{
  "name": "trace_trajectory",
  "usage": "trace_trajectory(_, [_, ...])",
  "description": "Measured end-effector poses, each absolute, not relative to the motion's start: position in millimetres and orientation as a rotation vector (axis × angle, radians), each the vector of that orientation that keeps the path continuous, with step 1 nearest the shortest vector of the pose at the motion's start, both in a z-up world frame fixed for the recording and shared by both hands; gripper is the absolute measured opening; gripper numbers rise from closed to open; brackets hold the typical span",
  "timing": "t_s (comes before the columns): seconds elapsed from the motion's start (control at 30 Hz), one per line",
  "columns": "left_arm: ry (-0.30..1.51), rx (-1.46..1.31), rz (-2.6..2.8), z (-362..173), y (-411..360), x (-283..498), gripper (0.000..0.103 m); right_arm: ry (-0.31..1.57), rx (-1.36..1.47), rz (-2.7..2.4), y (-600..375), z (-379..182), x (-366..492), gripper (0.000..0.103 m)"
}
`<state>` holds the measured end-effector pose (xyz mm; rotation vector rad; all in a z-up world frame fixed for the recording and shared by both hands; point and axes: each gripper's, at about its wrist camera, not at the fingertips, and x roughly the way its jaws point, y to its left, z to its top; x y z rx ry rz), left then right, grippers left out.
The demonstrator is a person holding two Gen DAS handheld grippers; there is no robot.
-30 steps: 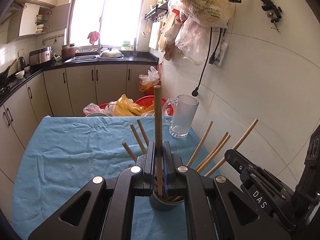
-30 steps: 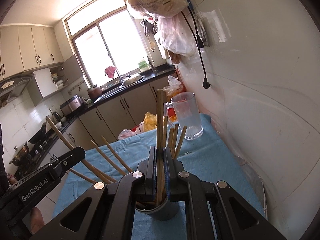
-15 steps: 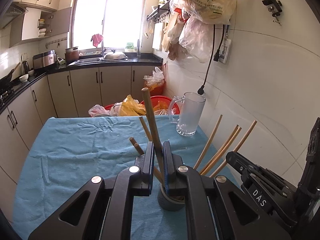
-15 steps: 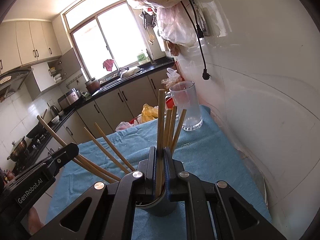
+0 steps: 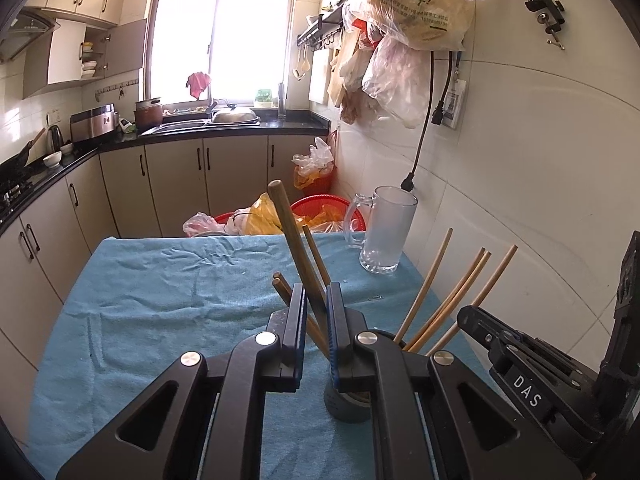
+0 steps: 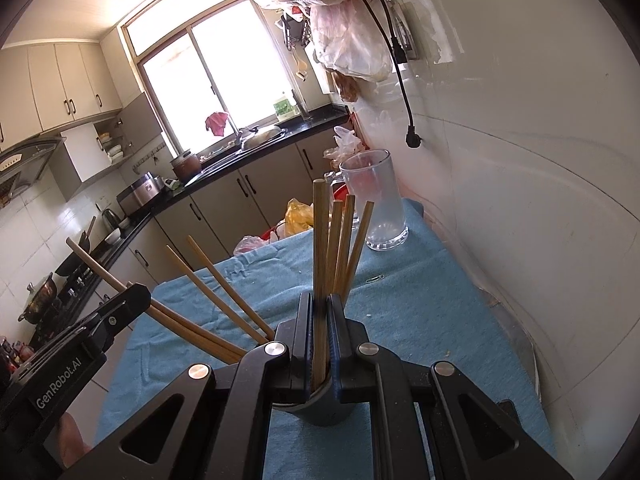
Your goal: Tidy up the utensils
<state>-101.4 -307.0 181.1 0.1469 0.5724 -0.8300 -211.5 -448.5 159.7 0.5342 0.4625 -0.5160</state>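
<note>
A grey holder cup stands on the blue cloth and holds several wooden chopsticks that fan out. My left gripper is shut on a darker chopstick that leans to the left, its lower end hidden near the cup. In the right wrist view the cup sits just beyond my right gripper, which is shut on an upright chopstick whose lower end reaches into the cup. Other chopsticks stand right behind it.
A frosted glass mug stands at the cloth's far right corner, by the tiled wall. A paper clip lies on the cloth. Red basins with plastic bags sit past the table's far edge. A power plug hangs above the mug.
The chopstick in my left gripper has tipped from upright to leaning left, and the cup has shifted right in that view. The right gripper's chopstick stays upright.
</note>
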Motion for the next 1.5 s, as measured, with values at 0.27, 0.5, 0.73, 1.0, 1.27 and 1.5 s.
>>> trace_trajectory(0.27, [0.564, 0.141, -0.820, 184, -302, -103, 0.011, 0.443, 0.523, -0.520, -444, 165, -219, 0.008])
trace_trajectory(0.5, [0.556, 0.143, -0.800, 187, -298, -102, 0.024, 0.423, 0.519, -0.533, -440, 174, -228, 0.009])
trace_trajectory(0.73, [0.569, 0.147, -0.772, 186, -296, -98, 0.039, 0.421, 0.514, -0.540, -436, 176, -232, 0.009])
trace_trajectory(1.0, [0.582, 0.149, -0.736, 183, -293, -93, 0.055, 0.435, 0.505, -0.554, -434, 175, -233, 0.018])
trace_trajectory(1.27, [0.590, 0.142, -0.679, 178, -289, -86, 0.075, 0.419, 0.497, -0.590, -436, 178, -234, 0.052])
trace_trajectory(1.5, [0.613, 0.102, -0.613, 171, -279, -75, 0.090, 0.390, 0.486, -0.672, -435, 181, -243, 0.092])
